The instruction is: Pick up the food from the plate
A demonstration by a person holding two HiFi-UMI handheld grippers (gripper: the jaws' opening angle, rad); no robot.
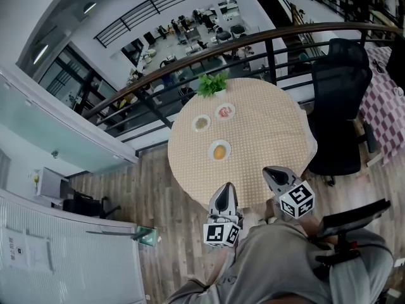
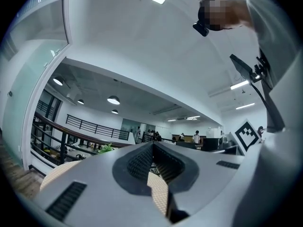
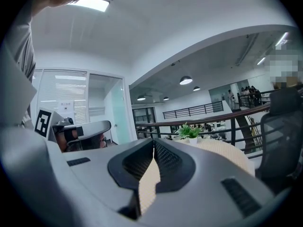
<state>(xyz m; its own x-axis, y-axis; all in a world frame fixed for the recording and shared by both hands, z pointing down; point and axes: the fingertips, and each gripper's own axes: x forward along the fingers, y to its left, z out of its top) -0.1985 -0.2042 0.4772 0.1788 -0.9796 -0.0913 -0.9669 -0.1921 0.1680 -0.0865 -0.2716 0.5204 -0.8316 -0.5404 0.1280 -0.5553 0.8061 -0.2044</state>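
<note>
At the near edge of the round table (image 1: 266, 132), the left gripper (image 1: 225, 192) and the right gripper (image 1: 272, 173) hang level just off the rim. Each has its jaws clenched together on nothing, with only the cloth (image 1: 278, 116) showing below the pads. The food (image 1: 219, 151), an orange helping, lies on the plate (image 1: 210, 152) nearest the table's middle, well apart from both tools; the reach appears not yet begun. To do it well, the chosen gripper would likely need to part its jaws before crossing the table. It would then tip down over the plate and close gently on the food alone, without catching the rim or pushing the plate across the cloth. Counted on the table are three plates with one helping each: the orange one at the middle, and a greenish helping (image 1: 201, 123) and a pinkish helping (image 1: 225, 111) toward the table's far side. One plant (image 1: 212, 84) stands at the table's far edge. There are two grippers, and one black chair (image 1: 342, 100) to the table's right.
</note>
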